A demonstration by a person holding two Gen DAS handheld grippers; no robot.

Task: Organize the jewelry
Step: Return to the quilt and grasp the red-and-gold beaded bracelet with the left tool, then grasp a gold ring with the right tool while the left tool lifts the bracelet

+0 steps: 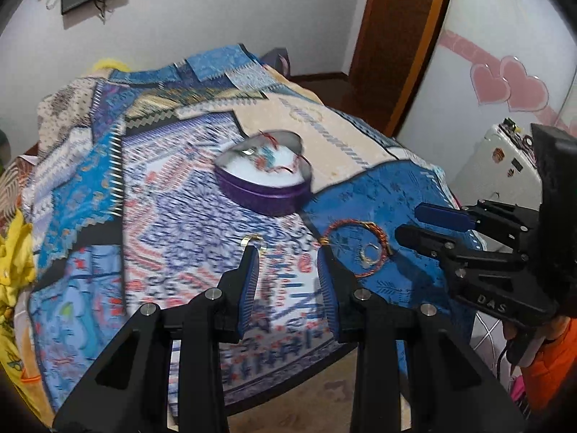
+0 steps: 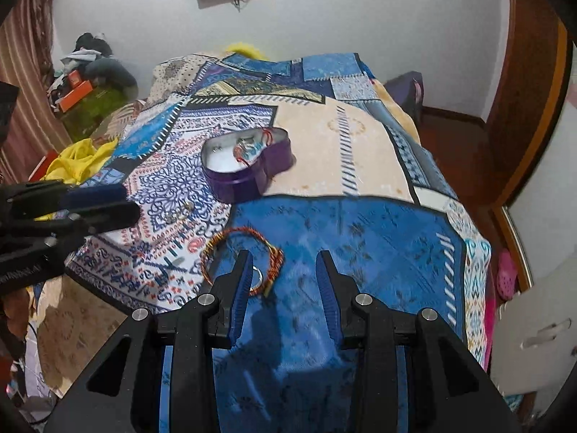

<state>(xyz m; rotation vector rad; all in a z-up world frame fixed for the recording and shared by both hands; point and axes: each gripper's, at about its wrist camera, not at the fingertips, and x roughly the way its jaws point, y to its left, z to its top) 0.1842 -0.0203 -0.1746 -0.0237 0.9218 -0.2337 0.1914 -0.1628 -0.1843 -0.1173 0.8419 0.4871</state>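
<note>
A purple heart-shaped tin (image 1: 265, 178) with a white lining sits open on the patterned blanket; it holds a red thread piece and small jewelry, and shows in the right wrist view (image 2: 245, 166). An orange-gold twisted bracelet (image 1: 355, 243) lies on the blue patch with a small ring (image 1: 369, 252) inside it; the bracelet also shows in the right wrist view (image 2: 241, 258). A small gold ring (image 1: 252, 240) lies by the tip of my left gripper's left finger. My left gripper (image 1: 288, 249) is open and empty. My right gripper (image 2: 283, 256) is open and empty, just right of the bracelet.
The blanket covers a table (image 2: 360, 166) whose front edge drops to the floor (image 1: 306, 389). Small earrings (image 2: 178, 213) lie on the white patterned patch. Yellow cloth (image 2: 77, 160) lies at the left edge. A door (image 1: 393, 36) and white cabinet (image 1: 505, 166) stand to the right.
</note>
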